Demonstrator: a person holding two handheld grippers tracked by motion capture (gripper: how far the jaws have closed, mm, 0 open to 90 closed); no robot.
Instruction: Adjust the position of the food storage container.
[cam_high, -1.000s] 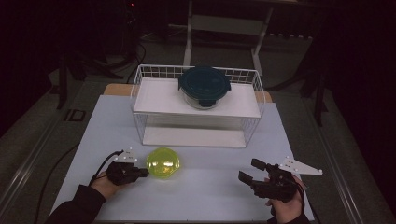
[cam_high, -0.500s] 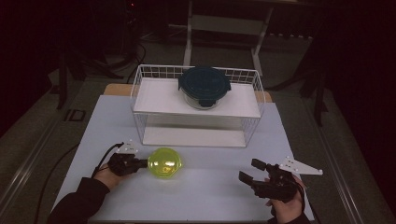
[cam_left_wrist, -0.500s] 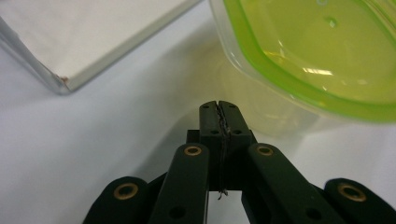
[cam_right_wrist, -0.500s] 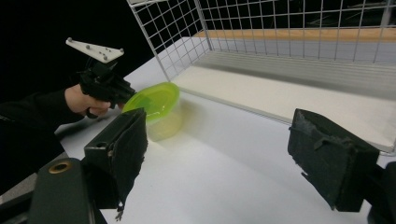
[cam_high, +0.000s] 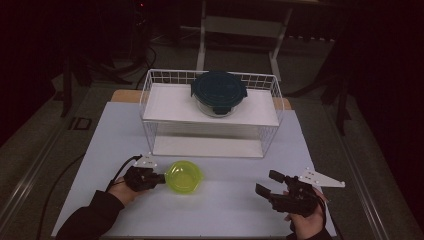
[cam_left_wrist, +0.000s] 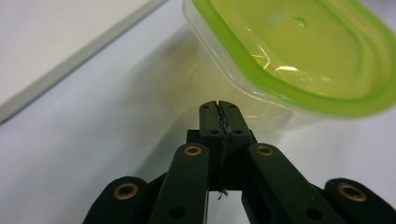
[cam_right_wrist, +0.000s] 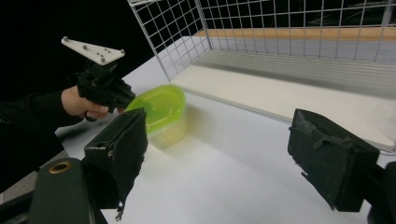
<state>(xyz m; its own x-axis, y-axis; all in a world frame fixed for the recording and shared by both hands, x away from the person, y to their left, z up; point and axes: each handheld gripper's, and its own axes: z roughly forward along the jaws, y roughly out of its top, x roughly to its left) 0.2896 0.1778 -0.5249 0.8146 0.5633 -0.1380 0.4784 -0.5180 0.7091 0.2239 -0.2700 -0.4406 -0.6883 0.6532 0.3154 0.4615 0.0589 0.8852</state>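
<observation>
White tabletop under dim light: left gripper (cam_high: 159, 178), jaws pressed together on nothing, tips at the side wall of the green container (cam_high: 184, 176); right gripper (cam_high: 267, 185) gapes wide, well apart; wire rack (cam_high: 150, 95) stands behind

The green container's (cam_left_wrist: 299, 56) right side is cut off in the left gripper view.

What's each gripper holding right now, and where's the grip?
Nothing is held. The left gripper is shut and empty, its tips just short of the green container. The right gripper is open over the table.
</observation>
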